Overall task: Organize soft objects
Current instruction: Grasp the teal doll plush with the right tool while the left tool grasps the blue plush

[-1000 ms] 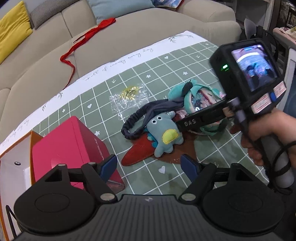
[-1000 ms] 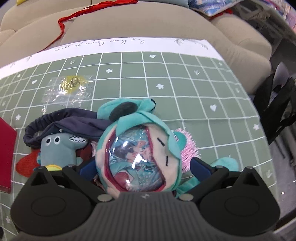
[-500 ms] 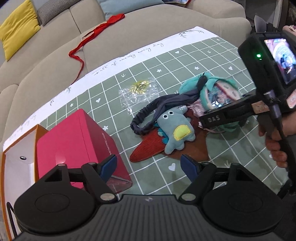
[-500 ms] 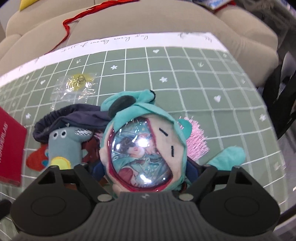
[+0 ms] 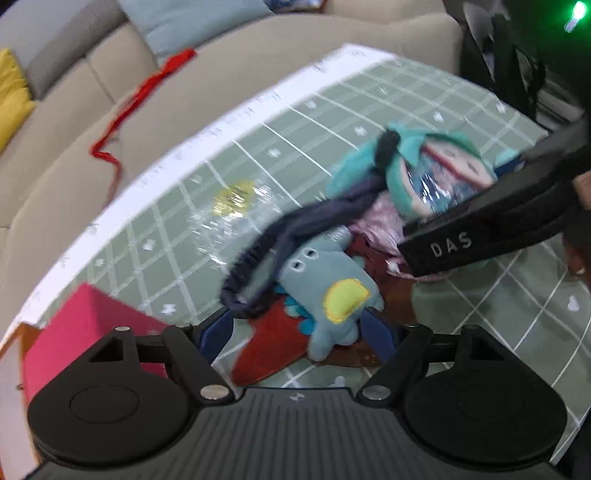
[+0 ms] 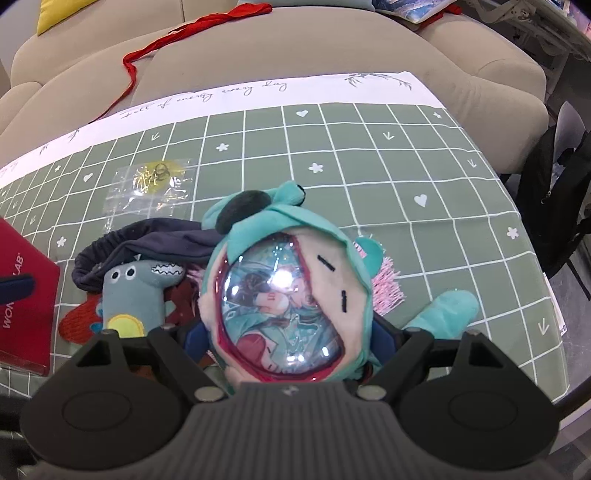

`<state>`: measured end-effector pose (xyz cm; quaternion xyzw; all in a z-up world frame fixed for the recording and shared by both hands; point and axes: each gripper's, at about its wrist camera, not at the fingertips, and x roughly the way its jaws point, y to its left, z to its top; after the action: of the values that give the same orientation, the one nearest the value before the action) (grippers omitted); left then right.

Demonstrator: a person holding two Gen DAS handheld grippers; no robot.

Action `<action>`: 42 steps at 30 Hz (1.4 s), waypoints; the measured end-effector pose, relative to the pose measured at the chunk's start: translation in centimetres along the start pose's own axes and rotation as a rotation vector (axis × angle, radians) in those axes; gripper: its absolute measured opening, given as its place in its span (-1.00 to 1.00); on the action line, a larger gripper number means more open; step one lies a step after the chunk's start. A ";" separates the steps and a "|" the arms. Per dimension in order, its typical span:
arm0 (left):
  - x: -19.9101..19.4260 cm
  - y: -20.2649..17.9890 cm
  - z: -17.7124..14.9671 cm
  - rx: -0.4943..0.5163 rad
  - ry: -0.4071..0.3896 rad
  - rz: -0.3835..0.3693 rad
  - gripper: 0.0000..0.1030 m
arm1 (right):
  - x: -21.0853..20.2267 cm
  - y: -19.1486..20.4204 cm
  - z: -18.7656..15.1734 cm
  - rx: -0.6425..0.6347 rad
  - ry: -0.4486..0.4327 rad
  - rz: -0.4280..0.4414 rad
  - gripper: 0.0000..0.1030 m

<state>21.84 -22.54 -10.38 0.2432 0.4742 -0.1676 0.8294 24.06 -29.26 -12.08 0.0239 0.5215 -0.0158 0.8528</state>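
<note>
Toys lie piled on the green bench [image 6: 424, 155]. The right hand-held gripper [image 6: 291, 341] squeezes the teal plush [image 6: 295, 266] to lift it. The left hand-held gripper [image 5: 301, 334] stands wide around the blue monster toy [image 5: 328, 291], ready to grab.

A beige sofa [image 6: 295, 51] fills the top of the frame behind the tabletop [image 6: 369, 155], which wears a green checked cloth (white-bordered, with script lettering). A yellow cushion [image 5: 11, 96] sits upper left, a pale blue one [image 5: 192, 22] top centre.
</note>
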 end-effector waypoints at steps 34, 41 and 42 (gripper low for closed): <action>-1.3 1.3 -1.2 -0.235 -0.042 -0.171 0.10 | 0.8 0.3 0.0 -0.014 0.037 0.016 0.60; -3.8 3.3 -2.0 -0.365 -0.056 -0.240 0.10 | 0.6 0.1 0.0 -0.004 0.028 0.031 0.60; -4.0 3.6 -2.1 -0.386 -0.050 -0.255 0.10 | 0.5 0.0 0.0 0.006 0.032 0.042 0.60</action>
<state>20.26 -18.19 -6.91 0.0140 0.5035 -0.1831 0.8443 24.25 -29.26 -12.51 0.0378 0.5344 0.0008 0.8444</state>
